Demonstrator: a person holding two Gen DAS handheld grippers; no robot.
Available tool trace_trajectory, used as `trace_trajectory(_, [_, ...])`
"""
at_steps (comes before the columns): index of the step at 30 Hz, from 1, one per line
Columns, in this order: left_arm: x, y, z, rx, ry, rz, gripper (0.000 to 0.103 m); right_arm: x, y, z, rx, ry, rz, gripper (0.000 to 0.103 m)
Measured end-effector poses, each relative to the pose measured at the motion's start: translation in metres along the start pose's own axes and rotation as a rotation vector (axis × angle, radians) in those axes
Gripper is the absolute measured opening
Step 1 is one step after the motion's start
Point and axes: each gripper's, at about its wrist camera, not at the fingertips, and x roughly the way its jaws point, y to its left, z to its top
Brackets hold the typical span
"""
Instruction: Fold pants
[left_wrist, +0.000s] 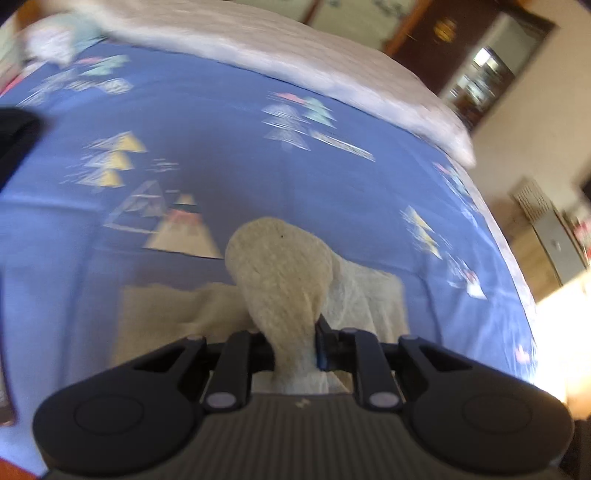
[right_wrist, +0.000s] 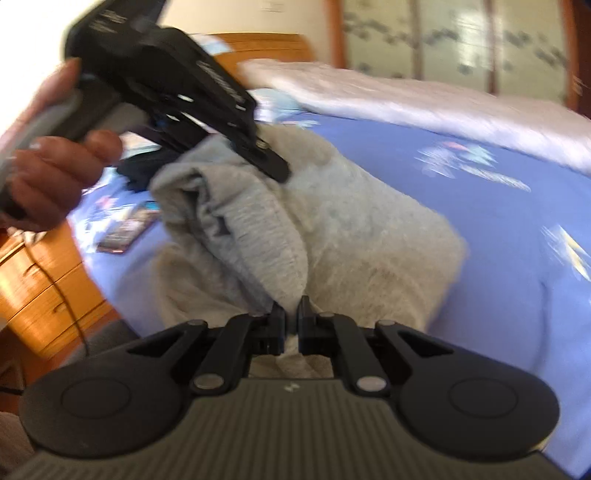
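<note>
The pants (right_wrist: 332, 229) are soft and fuzzy, pale cream to light grey. They are bunched up and lifted into a thick hump over the blue bed sheet (right_wrist: 517, 258). One ribbed, knitted edge folds over and hangs down on the left side. From the left wrist view, a rounded lump of the cloth (left_wrist: 284, 273) sticks up, with more cloth lying flat on the bed behind it.

Beyond my jaws I see a blue patterned bedsheet (left_wrist: 229, 122), a pale quilt (right_wrist: 424, 99) farther off, and wooden drawers (right_wrist: 40, 288) left.
</note>
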Motion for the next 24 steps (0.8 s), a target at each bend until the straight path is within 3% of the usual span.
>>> trace_trajectory(3, [-0.007, 0.038, -0.001, -0.045, -0.012, 0.044, 0.020, 0.018, 0.020, 0.010, -0.054, 0.033, 0.081, 0.014])
trace_trajectory(4, [-0.004, 0.049, -0.004, -0.051, -0.007, 0.079, 0.035, 0.026, 0.027, 0.010, -0.076, 0.060, 0.111, 0.017])
trace_trajectory(5, [0.001, 0.058, -0.007, -0.064, 0.006, 0.120, 0.053, 0.034, 0.033, 0.009, -0.098, 0.086, 0.136, 0.033])
trace_trajectory(7, [0.010, 0.074, -0.016, -0.103, 0.022, 0.213, 0.056, 0.043, 0.039, 0.005, -0.109, 0.128, 0.148, 0.051])
trace_trajectory(12, [-0.003, 0.101, -0.031, -0.187, -0.023, 0.166, 0.061, 0.019, 0.019, 0.014, -0.036, 0.054, 0.127, 0.051])
trace_trajectory(16, [-0.018, 0.092, -0.034, -0.144, -0.109, 0.240, 0.074, 0.001, -0.018, 0.010, 0.123, -0.013, 0.054, 0.051])
trace_trajectory(18, [-0.016, 0.077, -0.036, -0.088, -0.120, 0.281, 0.075, -0.001, -0.036, 0.004, 0.239, -0.021, 0.030, 0.051])
trace_trajectory(21, [-0.002, 0.052, -0.045, 0.021, -0.107, 0.376, 0.075, 0.012, -0.052, -0.006, 0.358, 0.032, 0.009, 0.051])
trace_trajectory(24, [0.018, 0.037, -0.059, 0.110, -0.067, 0.472, 0.076, 0.036, -0.050, -0.024, 0.342, 0.169, -0.065, 0.050])
